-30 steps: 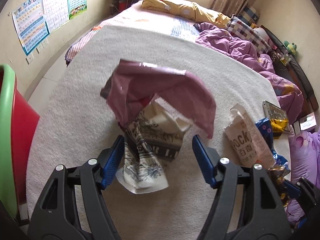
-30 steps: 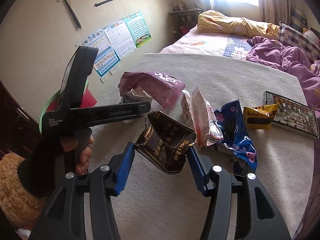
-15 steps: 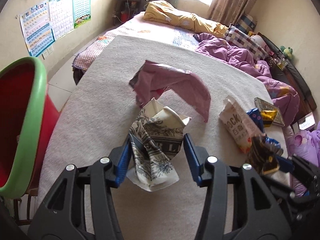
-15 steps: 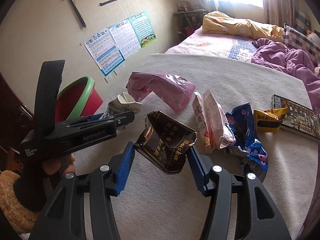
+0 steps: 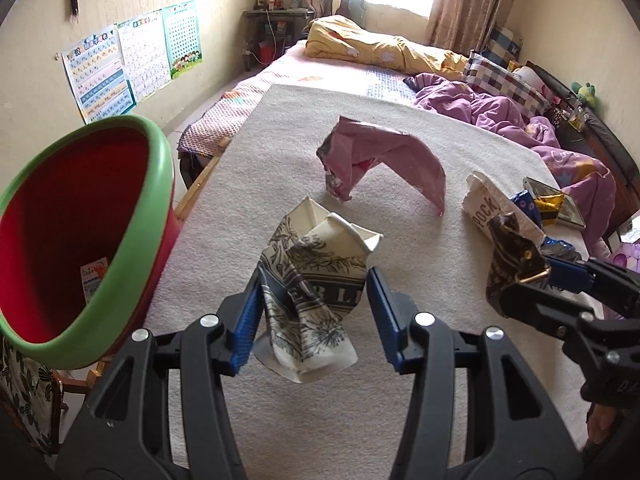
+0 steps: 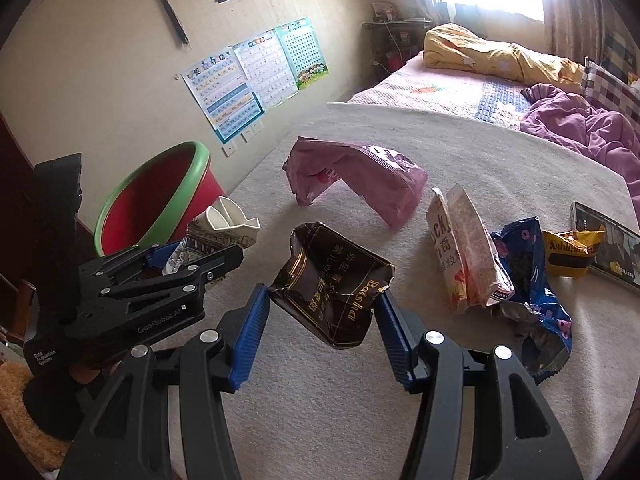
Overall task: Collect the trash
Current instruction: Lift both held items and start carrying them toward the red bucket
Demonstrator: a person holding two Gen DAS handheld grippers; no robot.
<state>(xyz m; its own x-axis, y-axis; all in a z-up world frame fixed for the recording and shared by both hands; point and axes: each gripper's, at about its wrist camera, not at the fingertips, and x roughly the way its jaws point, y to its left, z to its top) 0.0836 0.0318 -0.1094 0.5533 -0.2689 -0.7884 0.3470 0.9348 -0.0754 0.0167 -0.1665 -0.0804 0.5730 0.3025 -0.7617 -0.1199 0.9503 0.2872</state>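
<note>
My left gripper (image 5: pixel 314 312) is shut on a crumpled white carton with black print (image 5: pixel 316 280), held above the beige blanket near the bed's left edge. It also shows in the right wrist view (image 6: pixel 224 232). My right gripper (image 6: pixel 322 320) is shut on a crumpled dark brown wrapper (image 6: pixel 332 284), seen also in the left wrist view (image 5: pixel 512 264). A red bin with a green rim (image 5: pixel 80 232) stands by the bed, left of the carton; it shows in the right wrist view too (image 6: pixel 156 196). A pink bag (image 5: pixel 384 160) lies further out on the blanket.
A white snack bag (image 6: pixel 464 248), a blue wrapper (image 6: pixel 532 292), a yellow wrapper (image 6: pixel 572 252) and a flat tray (image 6: pixel 612 244) lie at the right. A paper scrap (image 5: pixel 94 278) lies inside the bin. Purple and yellow bedding (image 5: pixel 500 112) lies beyond.
My left gripper closed on the carton, then pulled back toward the bin, which now fills more of its view. My right gripper kept hold of the dark wrapper and shifted slightly left.
</note>
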